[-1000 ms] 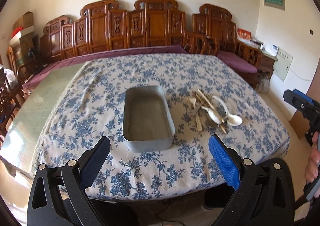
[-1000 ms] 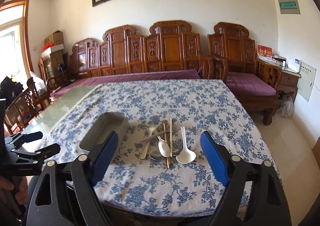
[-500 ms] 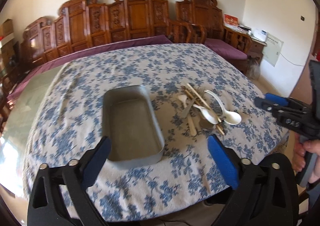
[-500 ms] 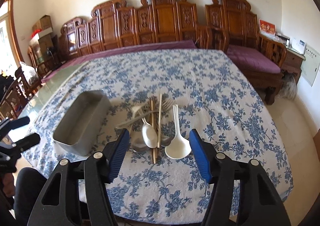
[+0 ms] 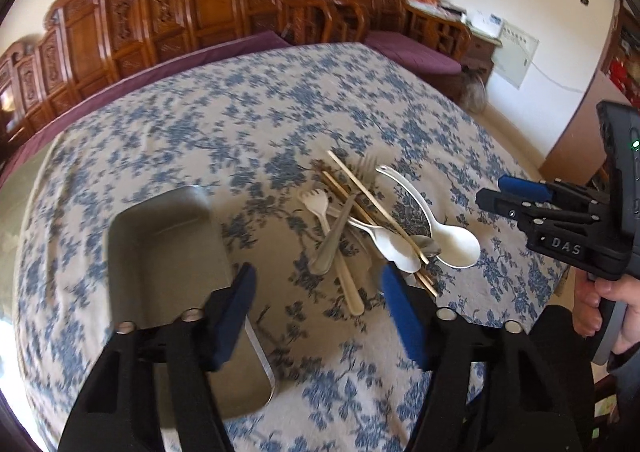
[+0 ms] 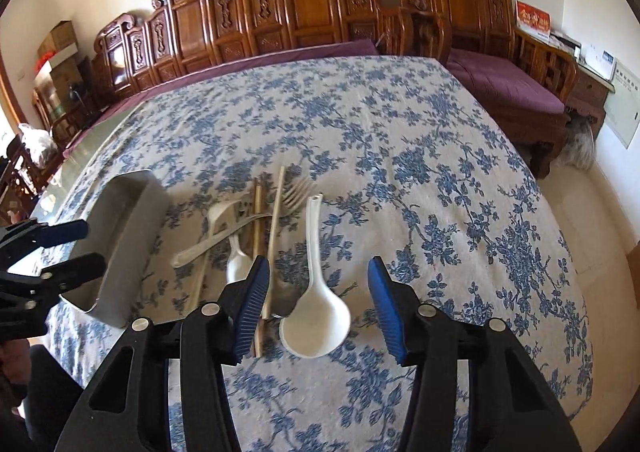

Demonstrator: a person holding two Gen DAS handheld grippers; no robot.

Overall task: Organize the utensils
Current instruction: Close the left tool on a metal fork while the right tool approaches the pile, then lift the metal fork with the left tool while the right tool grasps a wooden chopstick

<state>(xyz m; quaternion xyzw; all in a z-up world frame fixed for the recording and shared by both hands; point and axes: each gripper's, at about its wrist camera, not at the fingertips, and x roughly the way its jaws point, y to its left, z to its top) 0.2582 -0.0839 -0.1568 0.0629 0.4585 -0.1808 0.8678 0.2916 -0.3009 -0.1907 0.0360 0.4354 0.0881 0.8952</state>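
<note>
Right wrist view looks down on a loose pile of mixed utensils (image 6: 260,244) lying on the bench, whose blue-flowered white tablecloth (image 6: 420,180) covers most of the top. Nearest the camera lies a white ceramic soup spoon (image 6: 314,308), bowl toward the lens and handle pointing away; its bowl sits between the blue pads of the right gripper (image 6: 316,306), whose jaws are spread wide with nothing held, and whether the pads touch the cloth cannot be told. Just left of that spoon lie pale wooden chopsticks (image 6: 276,224), a metal fork (image 6: 298,192) with tines pointing away, a smaller white plastic spoon (image 6: 238,262), and a long metal utensil handle (image 6: 208,246) crossing the others. Left of the pile, close beside it, sits a grey rectangular metal tray (image 6: 120,244), with nothing visible inside it. In the left wrist view the same tray (image 5: 168,252) lies lower left and the pile (image 5: 360,228) to its right, the soup spoon (image 5: 456,248) at the pile's right edge. The left gripper (image 5: 316,294) hovers over the cloth between tray and pile, its jaws released and empty. A carved wooden sofa (image 6: 304,0) with purple cushions runs behind the bench.
</note>
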